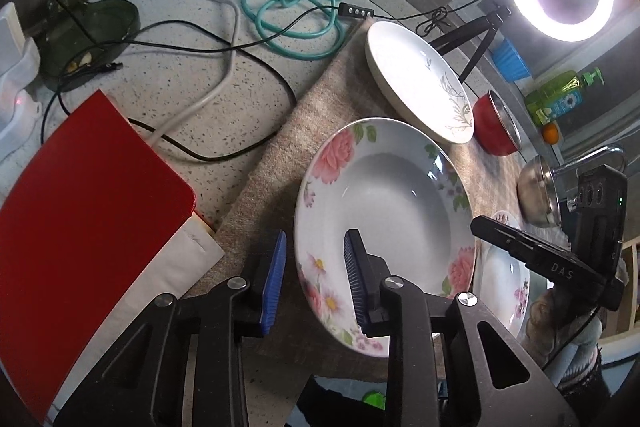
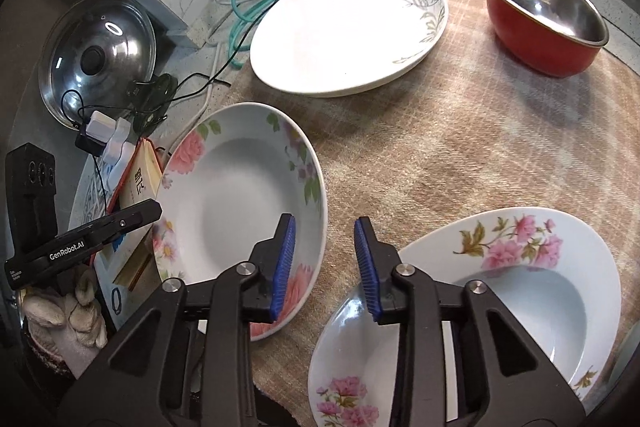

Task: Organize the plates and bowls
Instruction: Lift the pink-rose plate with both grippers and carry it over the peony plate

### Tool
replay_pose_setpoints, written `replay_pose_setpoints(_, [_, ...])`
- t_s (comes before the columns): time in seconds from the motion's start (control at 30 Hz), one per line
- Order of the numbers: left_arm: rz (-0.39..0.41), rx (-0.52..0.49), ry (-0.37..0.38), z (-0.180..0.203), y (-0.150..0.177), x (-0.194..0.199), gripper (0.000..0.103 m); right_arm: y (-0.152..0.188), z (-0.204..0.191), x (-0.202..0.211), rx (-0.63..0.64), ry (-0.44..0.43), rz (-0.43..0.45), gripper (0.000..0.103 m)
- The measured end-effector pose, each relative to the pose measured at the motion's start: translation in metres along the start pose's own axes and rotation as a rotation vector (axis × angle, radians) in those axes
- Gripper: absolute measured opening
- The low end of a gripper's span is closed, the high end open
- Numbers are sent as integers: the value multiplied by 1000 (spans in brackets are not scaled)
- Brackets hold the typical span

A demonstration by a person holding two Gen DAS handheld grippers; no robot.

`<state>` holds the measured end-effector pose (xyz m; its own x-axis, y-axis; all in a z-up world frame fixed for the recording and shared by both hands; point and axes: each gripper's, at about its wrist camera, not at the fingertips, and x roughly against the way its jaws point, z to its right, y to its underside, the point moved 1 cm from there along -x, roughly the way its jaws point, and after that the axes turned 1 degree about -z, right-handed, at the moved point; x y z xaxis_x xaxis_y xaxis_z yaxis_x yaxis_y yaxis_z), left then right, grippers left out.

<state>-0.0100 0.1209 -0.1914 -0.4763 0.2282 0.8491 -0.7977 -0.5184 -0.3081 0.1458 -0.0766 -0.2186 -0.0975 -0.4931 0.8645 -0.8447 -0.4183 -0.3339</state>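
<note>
Both my grippers tilt steeply down over the plaid cloth [image 2: 460, 147]. At its far edge lies the plain white plate [image 2: 344, 27], with the red bowl [image 2: 544, 23] toward the far right corner. My left gripper [image 1: 316, 279] straddles the near-left rim of the rose plate [image 1: 384, 195], jaws narrowed, not pressing it. My right gripper [image 2: 326, 267] hangs narrowly parted and empty between that plate and the pink-flowered plate [image 2: 500, 307] at the cloth's near edge.

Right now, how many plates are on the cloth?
3: white leaf-patterned plate at the back, rose plate at left, pink-flowered plate nearest right. More may be hidden.
</note>
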Motion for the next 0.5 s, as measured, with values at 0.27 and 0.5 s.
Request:
replay_pose_setpoints(0.27, [-19, 22, 23, -4, -3, -10, 17, -4, 2, -10, -11, -12, -29, 19])
replay_pose_setpoints(0.5, [-32, 24, 28, -4, -4, -15, 16, -6, -3, -15, 9, -17, -39, 13])
